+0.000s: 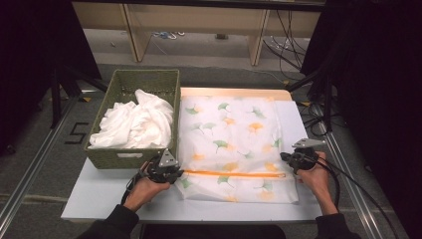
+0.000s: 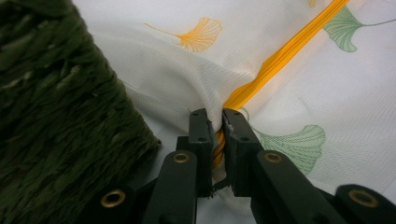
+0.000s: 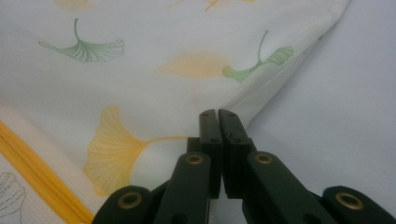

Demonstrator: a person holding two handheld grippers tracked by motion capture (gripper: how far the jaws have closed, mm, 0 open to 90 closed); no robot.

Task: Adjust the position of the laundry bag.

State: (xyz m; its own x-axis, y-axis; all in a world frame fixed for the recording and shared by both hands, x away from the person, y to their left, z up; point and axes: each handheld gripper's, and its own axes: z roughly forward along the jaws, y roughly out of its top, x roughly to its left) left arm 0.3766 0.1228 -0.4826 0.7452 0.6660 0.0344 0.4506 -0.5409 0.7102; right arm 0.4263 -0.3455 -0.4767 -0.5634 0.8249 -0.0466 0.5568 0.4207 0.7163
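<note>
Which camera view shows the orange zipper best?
The high view: the whole zipper runs across the mesh bag. The left gripper view shows one end, pinched by the left gripper. The right gripper view shows a short piece at the lower left corner.

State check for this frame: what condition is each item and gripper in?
Mesh laundry bag: flat on the table, leaf-printed.
Orange zipper: zipped shut along the length visible.
White cloth: crumpled in the basket.
Green basket: upright, beside the bag.
Left gripper: shut on the zipper end.
Right gripper: shut at the bag's edge.
</note>
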